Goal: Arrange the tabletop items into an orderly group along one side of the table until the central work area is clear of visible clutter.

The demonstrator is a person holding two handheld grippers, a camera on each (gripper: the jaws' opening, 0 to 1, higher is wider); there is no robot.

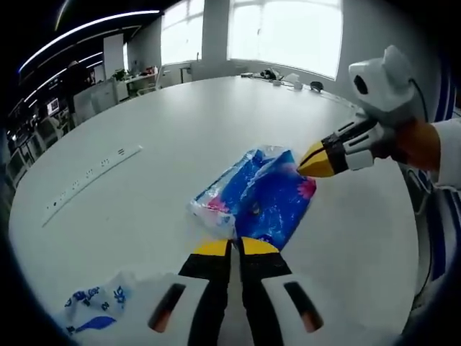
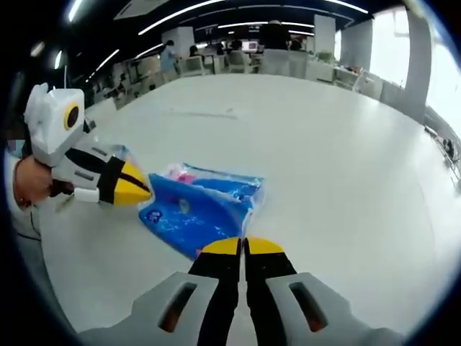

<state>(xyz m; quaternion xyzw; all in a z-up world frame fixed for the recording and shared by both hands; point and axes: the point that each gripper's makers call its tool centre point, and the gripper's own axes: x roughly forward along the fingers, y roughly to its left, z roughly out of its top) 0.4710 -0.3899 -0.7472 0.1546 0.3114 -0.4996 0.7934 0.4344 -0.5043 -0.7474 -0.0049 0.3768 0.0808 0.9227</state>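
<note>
A blue plastic package [image 1: 263,194] with pink and white print lies on the white table [image 1: 180,122]. My left gripper [image 1: 235,247] has its yellow tips pressed together on the package's near edge. From the right, my right gripper [image 1: 315,160] comes in with its tips closed on the package's far corner. In the right gripper view the same package [image 2: 194,213] lies ahead, with my right gripper [image 2: 243,246] shut at its near corner. There my left gripper [image 2: 138,189] meets the package's left end.
A crumpled white bag with blue print [image 1: 94,306] lies near the left gripper. A long white strip [image 1: 90,173] lies flat to the left. Small items [image 1: 288,78] sit at the far table edge. Desks and chairs [image 2: 216,61] stand beyond the table.
</note>
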